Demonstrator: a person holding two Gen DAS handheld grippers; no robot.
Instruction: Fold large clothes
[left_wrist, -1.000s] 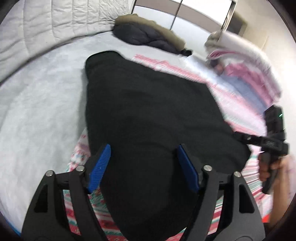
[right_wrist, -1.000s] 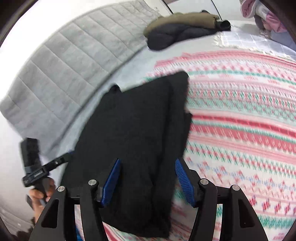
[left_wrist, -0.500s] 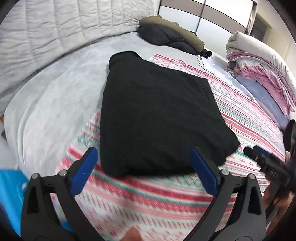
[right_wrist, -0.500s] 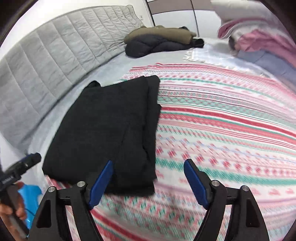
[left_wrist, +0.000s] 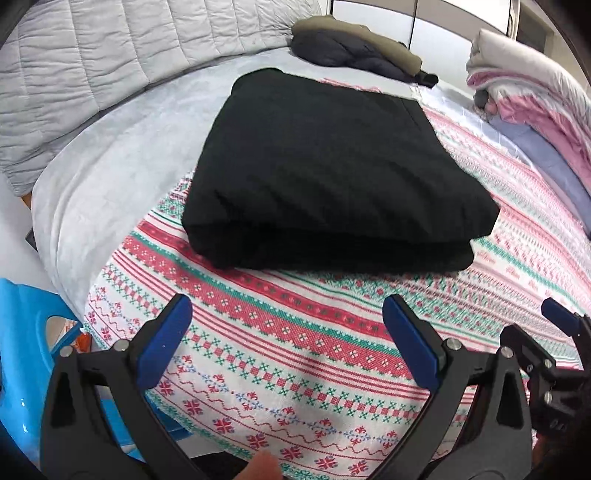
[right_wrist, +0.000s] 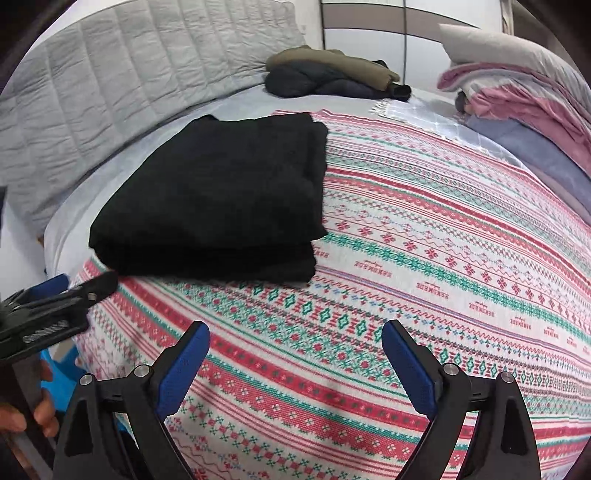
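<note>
Keeping both grippers wide and empty, right (right_wrist: 291, 360) opening, left (left_wrist: 286, 332), we feared bumping the jumper (left_wrist: 332, 162) at twelve o'clock undone.

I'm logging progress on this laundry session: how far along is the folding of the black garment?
Done: the black garment lies as a compact layered rectangle on the patterned blanket. In hand: nothing; the left claw is open and the right claw is opening, both clear of it. Left: perhaps the dark jacket by the headboard, still crumpled.
</note>
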